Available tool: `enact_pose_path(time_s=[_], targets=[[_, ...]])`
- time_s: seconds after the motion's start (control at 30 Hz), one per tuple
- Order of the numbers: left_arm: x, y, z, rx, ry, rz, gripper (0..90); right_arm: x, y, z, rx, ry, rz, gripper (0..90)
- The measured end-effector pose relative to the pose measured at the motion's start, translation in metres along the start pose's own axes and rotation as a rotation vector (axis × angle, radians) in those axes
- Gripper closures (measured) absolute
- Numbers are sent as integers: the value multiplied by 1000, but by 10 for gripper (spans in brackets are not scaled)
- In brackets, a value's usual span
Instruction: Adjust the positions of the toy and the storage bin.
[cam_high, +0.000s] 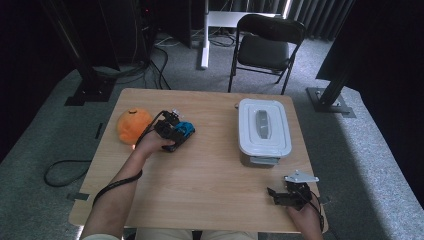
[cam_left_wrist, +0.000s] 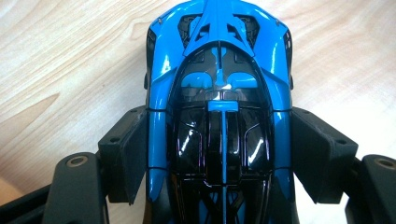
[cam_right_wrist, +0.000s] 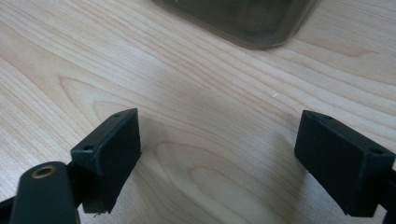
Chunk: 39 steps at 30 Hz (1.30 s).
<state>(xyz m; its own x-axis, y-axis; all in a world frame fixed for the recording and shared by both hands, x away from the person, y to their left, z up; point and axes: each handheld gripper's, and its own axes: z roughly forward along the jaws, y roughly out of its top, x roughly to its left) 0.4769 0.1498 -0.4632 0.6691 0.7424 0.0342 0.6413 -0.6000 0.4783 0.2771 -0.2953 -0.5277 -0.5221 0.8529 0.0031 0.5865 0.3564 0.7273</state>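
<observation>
A blue and black toy car (cam_left_wrist: 219, 116) sits between the pads of my left gripper (cam_left_wrist: 219, 154), which press on both its sides above the wooden table (cam_left_wrist: 60, 60). In the high view the left gripper (cam_high: 176, 133) holds the car (cam_high: 186, 128) at the table's left middle, just right of an orange plush toy (cam_high: 132, 125). My right gripper (cam_high: 281, 196) rests near the front right corner with its jaws wide apart. In the right gripper view the right gripper (cam_right_wrist: 224, 158) has only bare wood between its pads (cam_right_wrist: 116, 144).
A grey lidded plastic box (cam_high: 263, 129) stands at the right middle of the table (cam_high: 210, 180); its lower corner (cam_right_wrist: 243, 23) shows ahead of the right gripper. A black folding chair (cam_high: 265, 47) stands beyond the far edge. A cable (cam_high: 62, 172) lies on the floor at left.
</observation>
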Motion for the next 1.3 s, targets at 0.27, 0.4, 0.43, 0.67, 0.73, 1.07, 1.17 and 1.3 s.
enact_pose_path(time_s=[0.27, 0.4, 0.43, 0.67, 0.73, 1.07, 1.17, 1.3], targets=[[-12, -25, -24, -6, -8, 20, 287, 0, 0, 0, 0, 0, 0, 140], [-15, -42, -34, -4, -14, 28, 287, 0, 0, 0, 0, 0, 1, 140], [-16, -47, -36, -3, -18, 34, 287, 0, 0, 0, 0, 0, 2, 140], [-28, -75, -59, -21, -14, 75, 287, 0, 0, 0, 0, -1, 3, 140], [-30, -82, -66, -25, -30, 89, 287, 0, 0, 0, 0, -1, 3, 141], [-36, -127, -88, -25, -9, 93, 287, 0, 0, 0, 0, -2, 3, 141], [-39, -140, -92, -21, -19, 94, 288, 0, 0, 0, 0, -3, 4, 141], [-38, -156, -96, -24, -37, 76, 287, 0, 0, 0, 0, -3, 4, 141]])
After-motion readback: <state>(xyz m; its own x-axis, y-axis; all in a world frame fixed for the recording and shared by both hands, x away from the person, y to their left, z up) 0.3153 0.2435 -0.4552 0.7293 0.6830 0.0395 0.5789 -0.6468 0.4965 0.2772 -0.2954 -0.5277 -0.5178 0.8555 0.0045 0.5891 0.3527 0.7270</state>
